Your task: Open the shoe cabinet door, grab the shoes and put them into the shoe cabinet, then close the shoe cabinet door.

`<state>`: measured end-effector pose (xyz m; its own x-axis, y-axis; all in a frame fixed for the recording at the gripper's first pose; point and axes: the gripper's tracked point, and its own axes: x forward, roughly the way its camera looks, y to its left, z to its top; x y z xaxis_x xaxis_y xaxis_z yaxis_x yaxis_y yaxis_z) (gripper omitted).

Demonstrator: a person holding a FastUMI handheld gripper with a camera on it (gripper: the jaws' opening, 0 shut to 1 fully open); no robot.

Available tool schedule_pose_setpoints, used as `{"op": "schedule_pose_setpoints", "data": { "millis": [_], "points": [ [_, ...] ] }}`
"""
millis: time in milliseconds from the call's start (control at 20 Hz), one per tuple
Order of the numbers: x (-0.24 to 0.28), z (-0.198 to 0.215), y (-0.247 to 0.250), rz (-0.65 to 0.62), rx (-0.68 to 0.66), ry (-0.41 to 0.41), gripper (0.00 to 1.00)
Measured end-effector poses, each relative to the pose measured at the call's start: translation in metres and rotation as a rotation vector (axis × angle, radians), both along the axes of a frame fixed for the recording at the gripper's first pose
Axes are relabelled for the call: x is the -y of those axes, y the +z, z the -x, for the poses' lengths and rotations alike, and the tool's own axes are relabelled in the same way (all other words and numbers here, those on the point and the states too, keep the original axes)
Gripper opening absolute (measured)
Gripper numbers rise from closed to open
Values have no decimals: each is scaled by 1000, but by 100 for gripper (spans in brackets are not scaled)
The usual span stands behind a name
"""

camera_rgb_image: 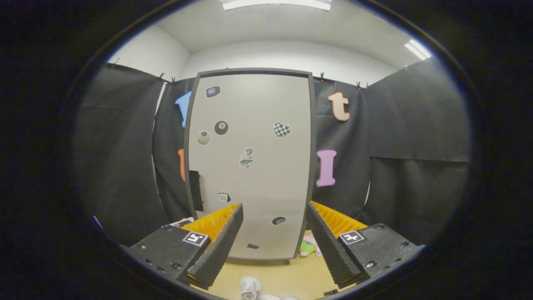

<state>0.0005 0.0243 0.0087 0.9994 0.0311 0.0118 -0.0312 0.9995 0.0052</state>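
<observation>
**Cabinet shut, fingers spread wide**

Standing upright on the counter (287, 277), the cabinet (250, 166) faces the camera with its door (266, 175) closed and flush in the dark frame. Along the door's left edge sits a dark handle (195, 189), roughly at mid-height of the lower half. Stickers dot the door panel: two billiard balls (212, 132) toward the upper left, a small figure (246, 157) near the middle, a checkered heart (282, 129) further right.

The gripper (275, 243) hangs in front of the cabinet, apart from it, its fingers (220, 246) spread wide with nothing between them but the lower part of the door and bare counter. Just below the gap between the fingers lies a white shoe (250, 288), partly cut off. Behind the right finger, beside the cabinet's lower right corner, a small pink-and-green toy (309, 246) rests on the counter.
</observation>
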Motion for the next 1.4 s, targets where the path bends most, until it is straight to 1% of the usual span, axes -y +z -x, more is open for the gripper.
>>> {"op": "schedule_pose_setpoints", "data": {
  "millis": [300,450,650,950,1150,1250,1400],
  "points": [
    [-34,-20,-18,10,-25,34,99],
    [-57,-38,-28,29,-32,43,99],
    [-101,-66,-42,3,-57,89,99],
    [-166,-109,-48,-1,-60,156,99],
    [-193,-144,-47,2,-48,157,99],
    [-204,-160,-53,-3,-64,160,99],
    [-210,-179,-55,-14,-79,142,99]
  ]
}}
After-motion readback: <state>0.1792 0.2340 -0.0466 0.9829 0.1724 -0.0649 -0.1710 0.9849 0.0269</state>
